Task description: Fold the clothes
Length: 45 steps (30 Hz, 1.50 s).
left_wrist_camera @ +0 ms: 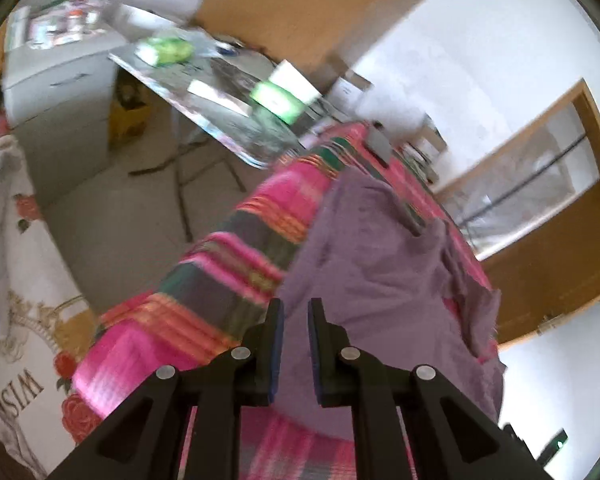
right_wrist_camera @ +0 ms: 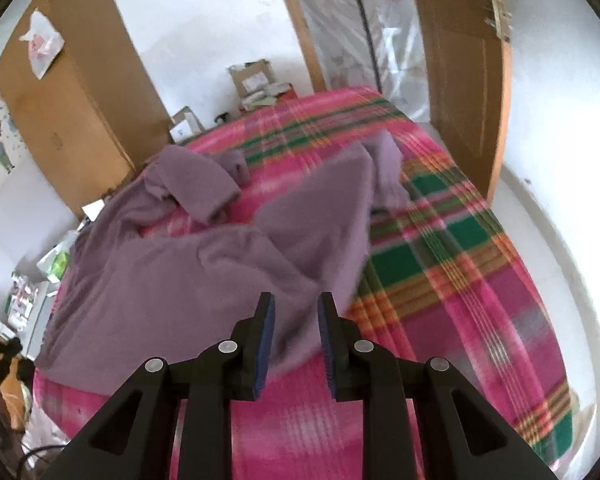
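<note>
A purple long-sleeved garment lies crumpled and spread on a pink, green and orange plaid blanket that covers a bed. One sleeve with its cuff is bunched at the far side. My left gripper hovers over the garment's near edge, its jaws a narrow gap apart, and purple cloth shows through the gap. My right gripper is open over a raised fold of the garment. The cloth's lower edge sits between its blue pads; I cannot tell whether they touch it.
Beyond the bed stand a folding table with green packs and a white cabinet. A wooden door, a wardrobe and cardboard boxes line the far side. A floral cloth lies at the left. Both views are motion-blurred.
</note>
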Available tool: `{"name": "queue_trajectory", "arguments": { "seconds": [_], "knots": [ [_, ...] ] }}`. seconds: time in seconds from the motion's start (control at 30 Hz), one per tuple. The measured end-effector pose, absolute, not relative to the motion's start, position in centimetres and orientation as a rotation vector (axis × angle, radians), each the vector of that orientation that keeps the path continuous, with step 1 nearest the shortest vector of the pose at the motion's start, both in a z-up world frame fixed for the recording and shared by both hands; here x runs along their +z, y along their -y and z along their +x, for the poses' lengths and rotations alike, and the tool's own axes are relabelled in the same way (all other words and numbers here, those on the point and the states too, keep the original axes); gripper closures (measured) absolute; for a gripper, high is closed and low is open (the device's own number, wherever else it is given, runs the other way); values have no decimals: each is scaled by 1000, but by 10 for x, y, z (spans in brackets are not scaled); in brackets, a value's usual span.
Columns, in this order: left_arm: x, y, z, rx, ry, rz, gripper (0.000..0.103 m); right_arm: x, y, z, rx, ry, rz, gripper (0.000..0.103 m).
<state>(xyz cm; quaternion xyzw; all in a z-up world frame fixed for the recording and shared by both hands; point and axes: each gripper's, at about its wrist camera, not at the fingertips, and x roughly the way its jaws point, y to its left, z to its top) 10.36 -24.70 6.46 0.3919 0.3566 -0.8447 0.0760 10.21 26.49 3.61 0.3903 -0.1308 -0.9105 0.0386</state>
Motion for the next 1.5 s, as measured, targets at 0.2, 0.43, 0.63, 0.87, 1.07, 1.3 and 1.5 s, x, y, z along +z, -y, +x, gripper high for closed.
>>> {"name": "queue_trajectory", "arguments": {
  "seconds": [0.2,0.43,0.63,0.87,1.07,1.3,1.5],
  "knots": [
    [94,234,44,-2640,-912,1203,75,62,-230,57,-2755,259,1110,80],
    [100,220,-36,-2649,-745,1301,73,79,-201,-13,-2631,174,1038,52],
    [76,220,-92,-2558,-663,1406,73,66,-176,-69,-2589,48,1058,47],
    [65,205,-123,-2573,-461,1441,73,70,-118,-104,-2517,-163,984,46],
    [56,191,-149,-2576,-287,1466,73,74,-65,-154,-2461,-227,968,46],
    [43,170,-180,-2613,-40,1541,73,41,-36,-231,-2359,-144,1219,46],
    [26,169,-191,-2599,53,1589,73,17,-51,-267,-2352,-220,1365,46]
  ]
}}
